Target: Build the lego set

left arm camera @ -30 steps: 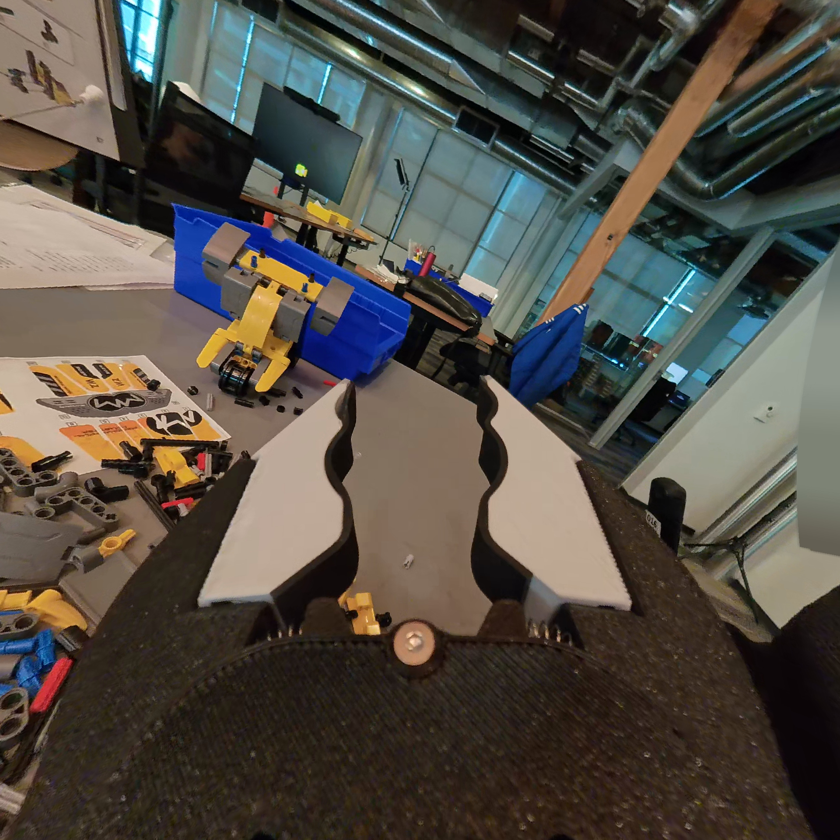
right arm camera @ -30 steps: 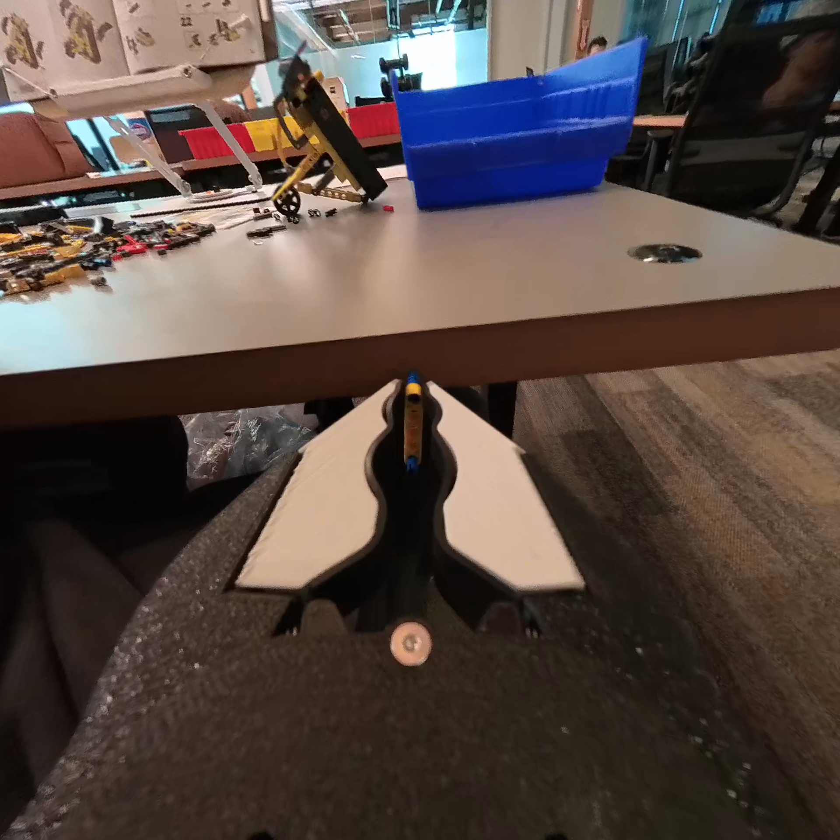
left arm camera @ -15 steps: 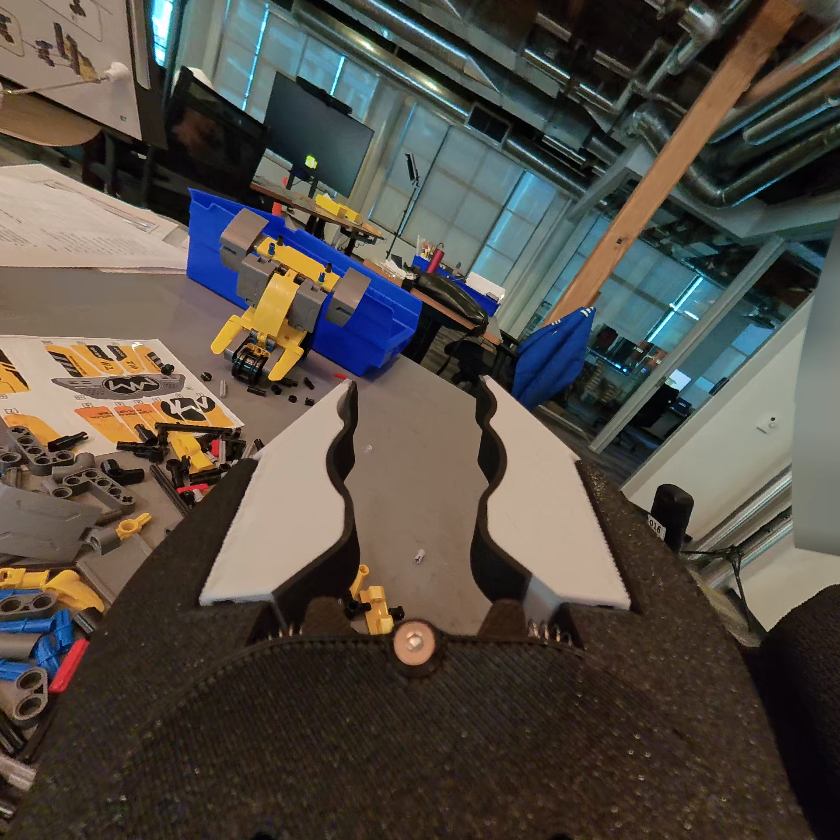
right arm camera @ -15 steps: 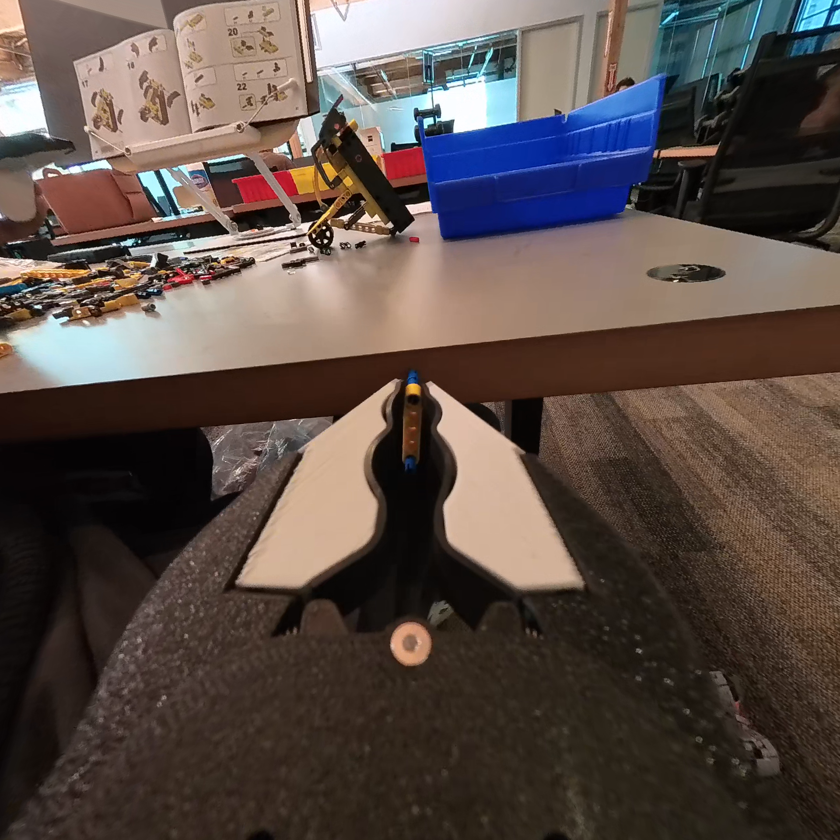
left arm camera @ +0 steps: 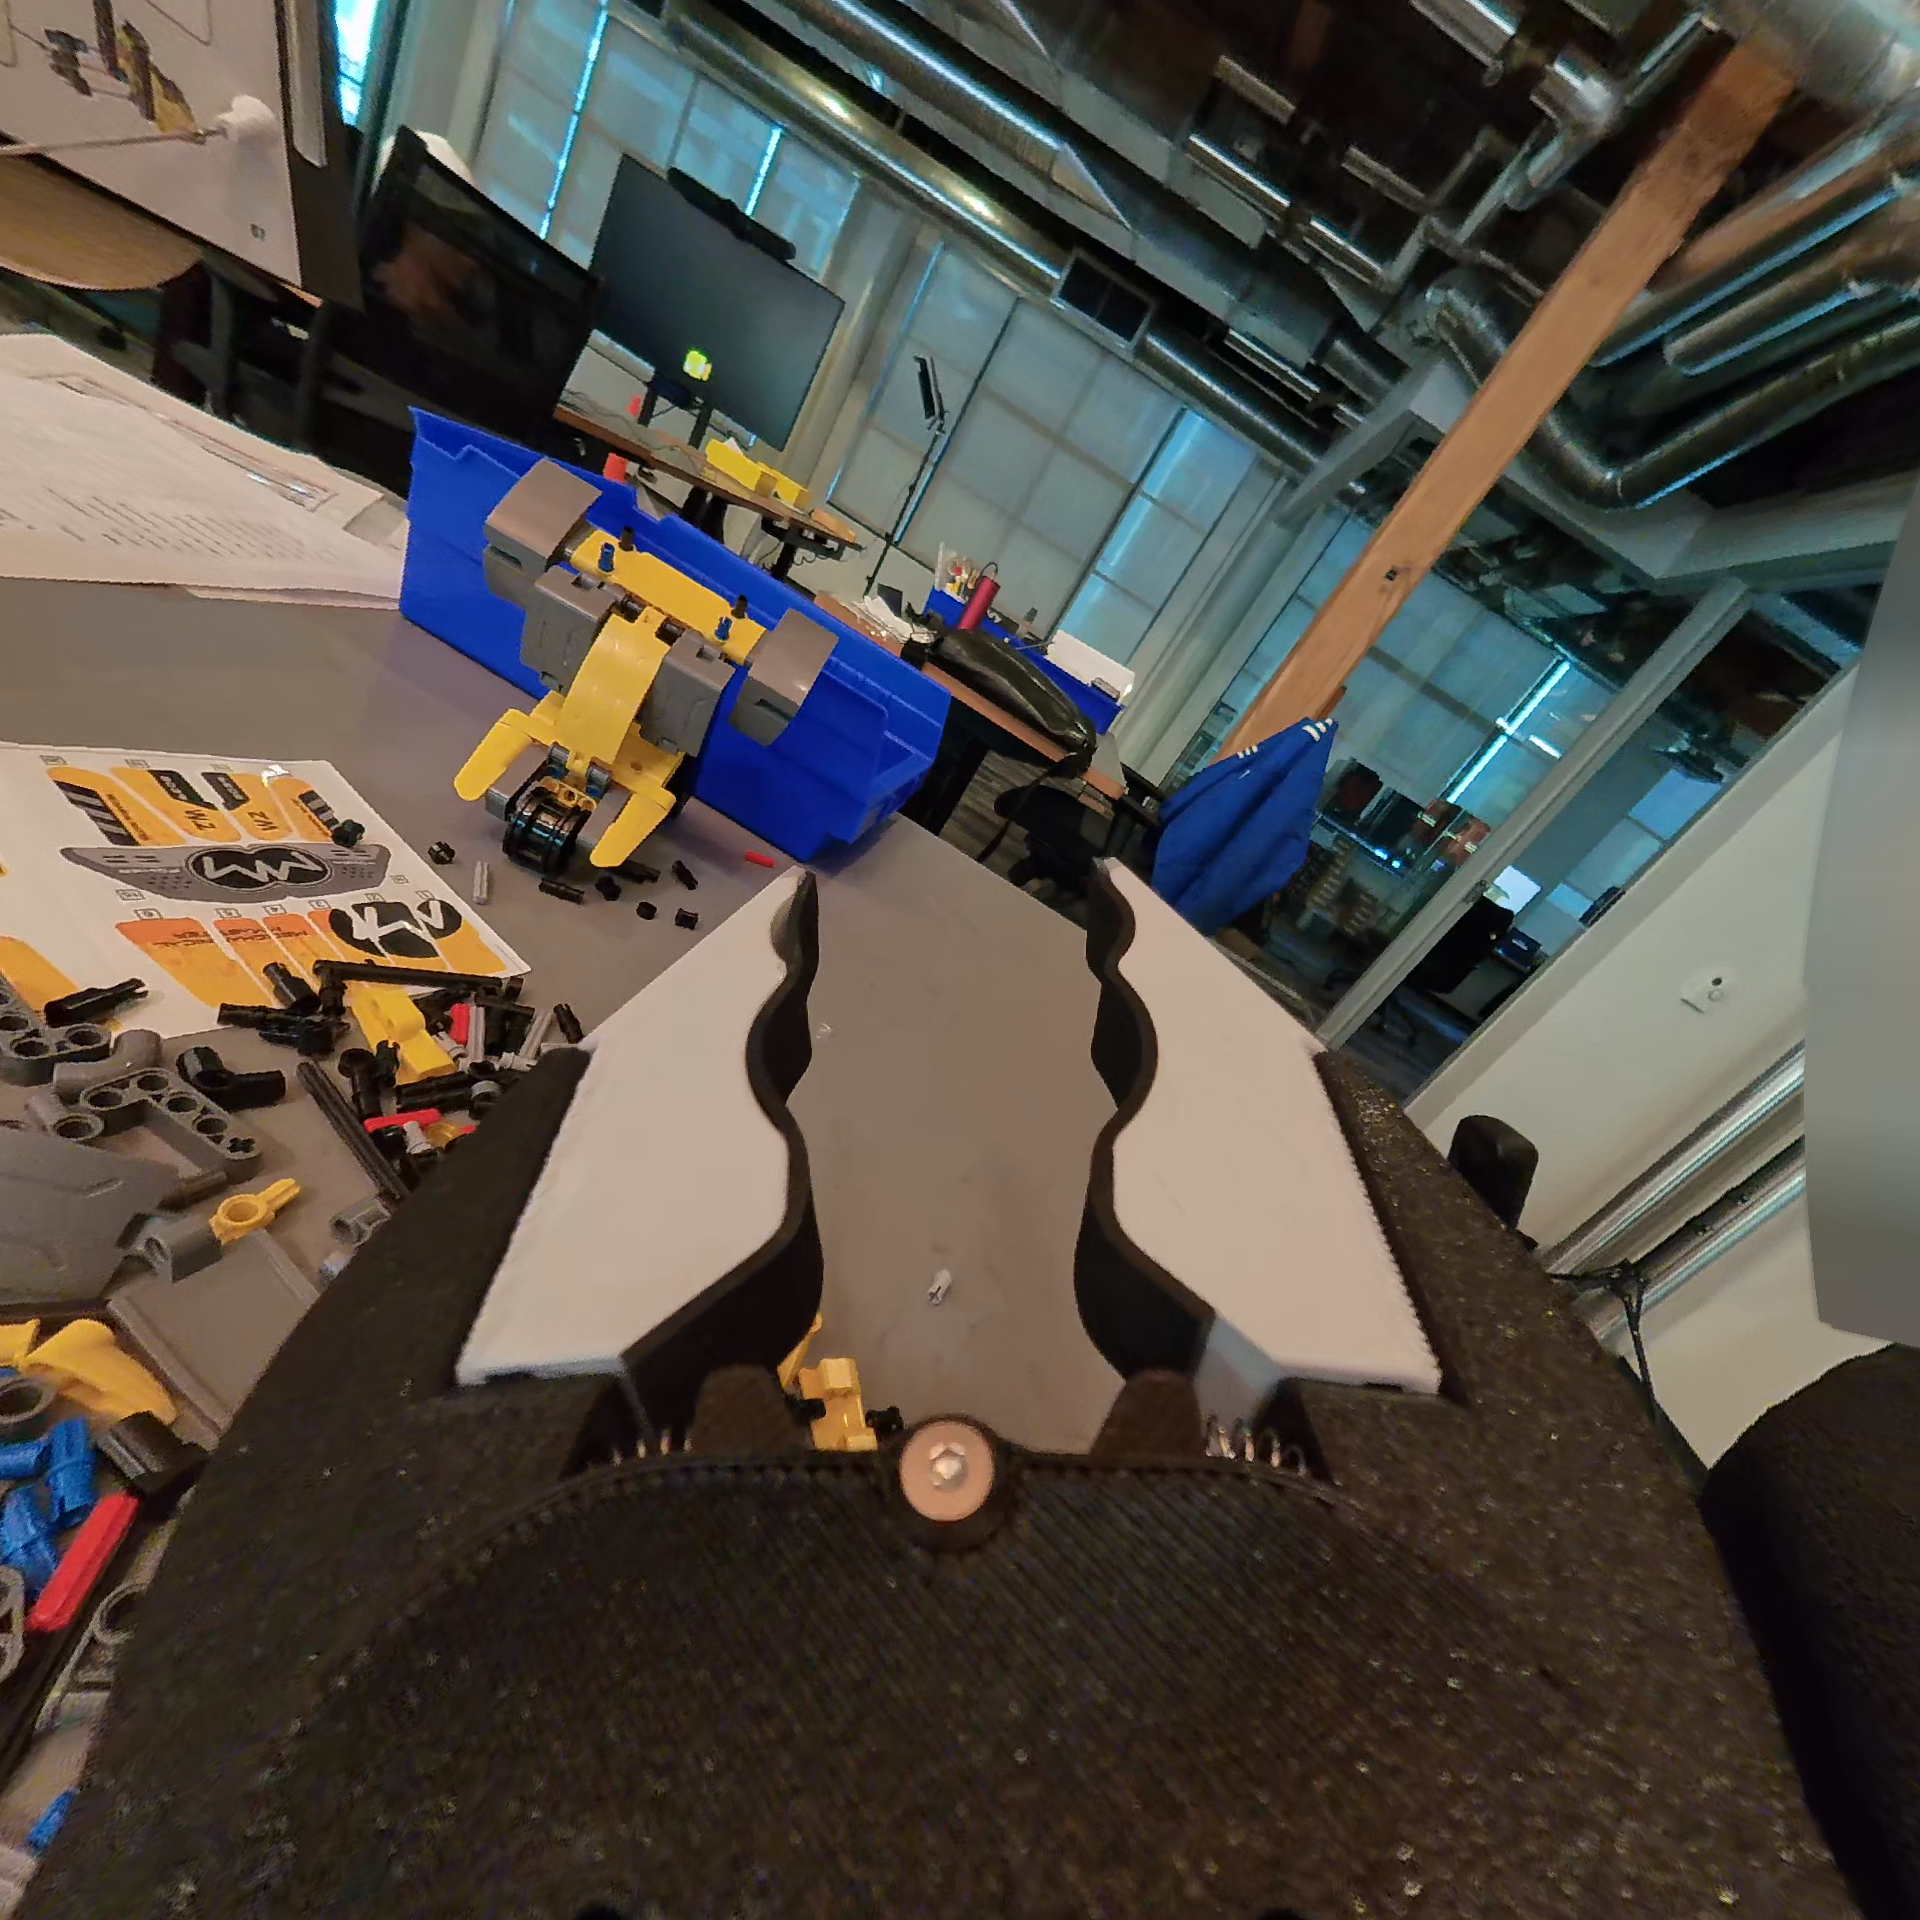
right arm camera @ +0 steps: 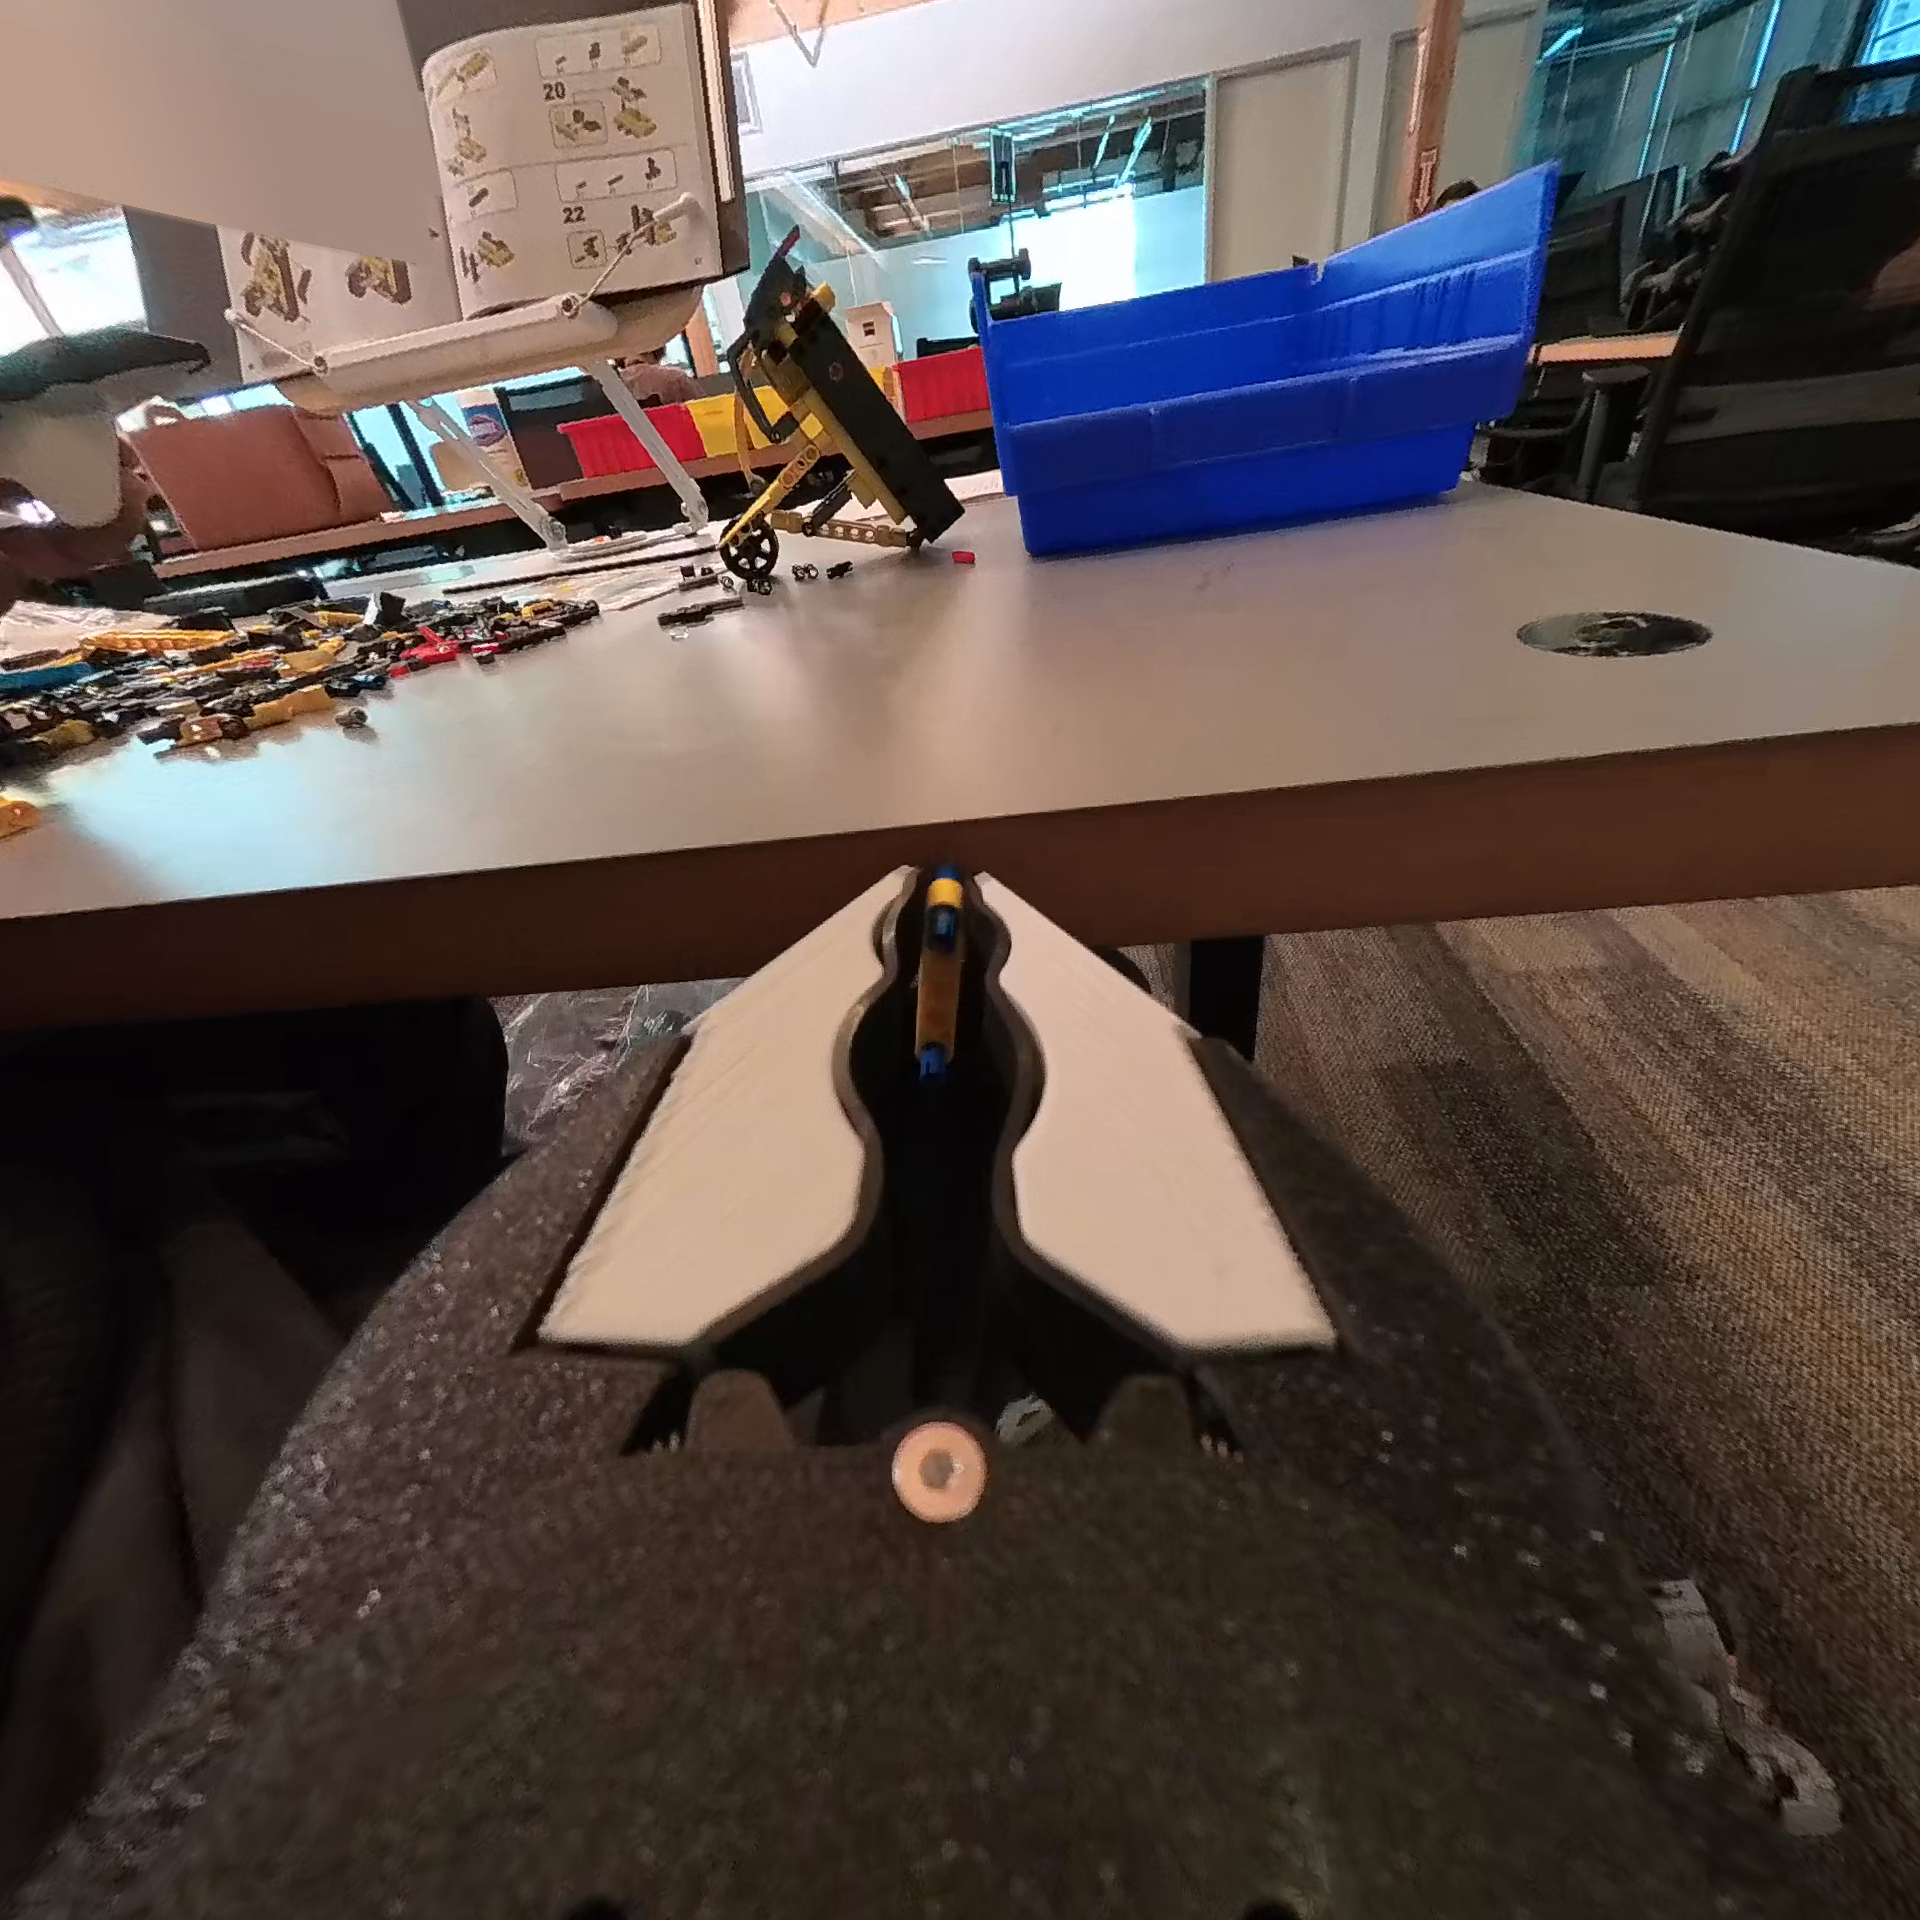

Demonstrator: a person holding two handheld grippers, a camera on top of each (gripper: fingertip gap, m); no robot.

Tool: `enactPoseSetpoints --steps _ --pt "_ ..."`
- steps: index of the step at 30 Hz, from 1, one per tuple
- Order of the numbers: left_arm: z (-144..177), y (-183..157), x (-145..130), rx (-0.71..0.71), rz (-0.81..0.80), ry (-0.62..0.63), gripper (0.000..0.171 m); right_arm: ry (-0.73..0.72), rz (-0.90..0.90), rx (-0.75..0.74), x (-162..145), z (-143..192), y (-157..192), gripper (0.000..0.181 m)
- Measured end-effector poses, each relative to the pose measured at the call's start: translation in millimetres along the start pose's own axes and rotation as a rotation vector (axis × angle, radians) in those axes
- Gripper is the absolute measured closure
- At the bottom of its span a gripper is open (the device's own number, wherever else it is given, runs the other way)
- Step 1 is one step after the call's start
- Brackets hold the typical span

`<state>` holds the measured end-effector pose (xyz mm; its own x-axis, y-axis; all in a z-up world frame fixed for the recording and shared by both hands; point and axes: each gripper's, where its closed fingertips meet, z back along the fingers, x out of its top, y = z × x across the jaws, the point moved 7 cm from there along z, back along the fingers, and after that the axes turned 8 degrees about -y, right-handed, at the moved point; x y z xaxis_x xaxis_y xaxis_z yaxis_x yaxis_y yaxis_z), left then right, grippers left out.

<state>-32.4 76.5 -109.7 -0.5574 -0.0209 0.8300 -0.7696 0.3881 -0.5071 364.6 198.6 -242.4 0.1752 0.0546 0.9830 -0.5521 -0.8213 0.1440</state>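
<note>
The half-built yellow and grey lego model (left arm camera: pixel 623 675) leans against the blue bin (left arm camera: pixel 831 727) at the back of the grey table (left arm camera: pixel 260 665). It also shows in the right wrist view (right arm camera: pixel 831 426). My left gripper (left arm camera: pixel 951 904) is open and empty above the table, right of the loose lego parts (left arm camera: pixel 208 1101). A small yellow piece (left arm camera: pixel 836 1403) lies between its finger bases. My right gripper (right arm camera: pixel 940 883) is shut on a thin yellow beam with blue pins (right arm camera: pixel 938 971), just below the table's front edge (right arm camera: pixel 935 904).
A sticker sheet (left arm camera: pixel 239 862) lies left of the model. An instruction booklet on a stand (right arm camera: pixel 561 197) stands at the back. A round cable hole (right arm camera: pixel 1610 632) is in the table's right part. Office chairs (right arm camera: pixel 1766 343) and carpet floor (right arm camera: pixel 1558 1143) lie to the right. The tips of one gripper are about 35 centimetres away from the tips of the other.
My left gripper has drawn back a little, still open. My right gripper has risen slightly beneath the table edge, still holding the yellow beam.
</note>
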Motion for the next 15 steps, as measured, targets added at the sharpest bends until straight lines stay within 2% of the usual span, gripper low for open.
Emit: enactPoseSetpoints --steps 11,15 --pt "-1.5 0.6 -2.0 0.001 0.008 0.006 0.122 -0.014 -0.037 0.011 -0.5 1.1 -1.3 0.174" --pt "-0.1 -2.6 0.3 -0.002 -0.004 -0.007 0.122 -0.047 -0.152 0.064 8.8 5.2 -7.8 0.174"
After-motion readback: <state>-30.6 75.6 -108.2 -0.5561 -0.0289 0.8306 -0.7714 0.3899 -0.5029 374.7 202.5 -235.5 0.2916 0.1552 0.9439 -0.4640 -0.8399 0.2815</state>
